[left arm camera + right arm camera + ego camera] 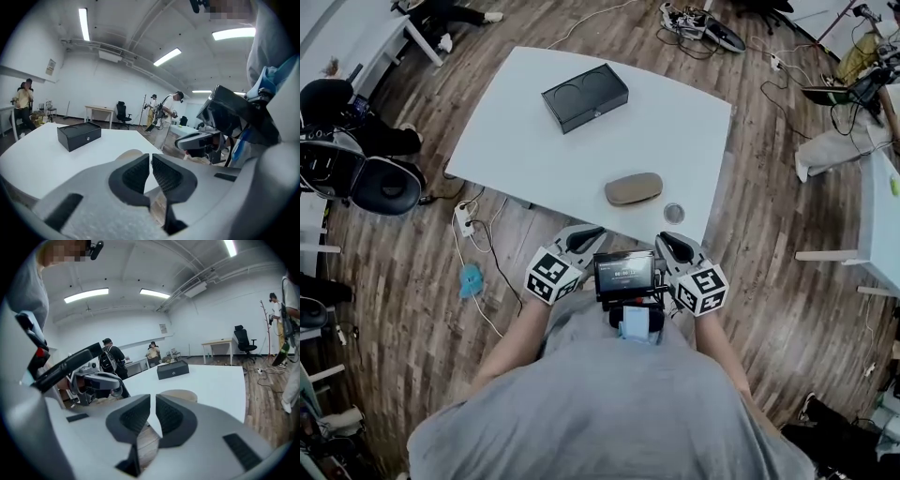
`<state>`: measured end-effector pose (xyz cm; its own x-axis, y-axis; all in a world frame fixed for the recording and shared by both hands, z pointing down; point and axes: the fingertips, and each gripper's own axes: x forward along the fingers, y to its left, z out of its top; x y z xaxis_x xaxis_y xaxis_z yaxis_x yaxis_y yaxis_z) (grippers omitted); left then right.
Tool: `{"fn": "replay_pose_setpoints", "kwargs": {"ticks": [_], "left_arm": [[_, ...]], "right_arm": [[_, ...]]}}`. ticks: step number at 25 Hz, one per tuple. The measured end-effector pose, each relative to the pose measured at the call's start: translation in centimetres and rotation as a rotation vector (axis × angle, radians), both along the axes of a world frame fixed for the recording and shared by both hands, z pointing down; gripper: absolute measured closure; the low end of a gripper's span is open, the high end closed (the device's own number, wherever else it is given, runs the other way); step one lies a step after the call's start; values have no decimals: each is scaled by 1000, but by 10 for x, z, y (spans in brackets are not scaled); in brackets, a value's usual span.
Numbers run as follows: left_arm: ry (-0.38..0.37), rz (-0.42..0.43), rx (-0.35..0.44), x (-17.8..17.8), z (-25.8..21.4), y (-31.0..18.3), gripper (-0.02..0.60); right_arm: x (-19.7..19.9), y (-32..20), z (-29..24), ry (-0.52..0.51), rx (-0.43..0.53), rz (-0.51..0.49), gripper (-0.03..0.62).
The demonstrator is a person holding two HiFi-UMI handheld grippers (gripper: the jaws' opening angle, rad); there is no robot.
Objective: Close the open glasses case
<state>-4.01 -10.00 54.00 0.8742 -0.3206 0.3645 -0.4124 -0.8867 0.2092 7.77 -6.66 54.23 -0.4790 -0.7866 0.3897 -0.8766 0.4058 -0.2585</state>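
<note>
My left gripper (584, 236) and right gripper (672, 245) hover by my chest, off the table (516, 141), jaws nearly together and empty. I judge no grip is needed: the case (633, 188), near the table's front edge, already looks closed.

The right tool (152, 398) is off the bench, its jaws almost together with nothing between them. Past their tips a tan glasses case (180, 393) lies near the near edge of the white bench (211, 380). A black box (173, 370) sits well behind it, toward the far edge.
</note>
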Motion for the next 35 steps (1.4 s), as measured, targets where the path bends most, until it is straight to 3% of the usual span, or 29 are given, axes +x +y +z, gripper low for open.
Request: {"fn": "replay_pose_setpoints", "kwargs": {"ticks": [4,12,20,35], "left_arm": [[30,12,0,1,-11,5,549],[54,27,42,7,-26,-5,549],[52,55,27,23,-32,-5,549],[56,61,13,16,-19,8,549]], "right_arm": [[1,2,-14,-73,26,14,548],[-13,3,-40,-135,71,-67,548],[-7,-1,-44,-137,34,-60,551],[-14,7,-35,-123,33,-62,557]]}}
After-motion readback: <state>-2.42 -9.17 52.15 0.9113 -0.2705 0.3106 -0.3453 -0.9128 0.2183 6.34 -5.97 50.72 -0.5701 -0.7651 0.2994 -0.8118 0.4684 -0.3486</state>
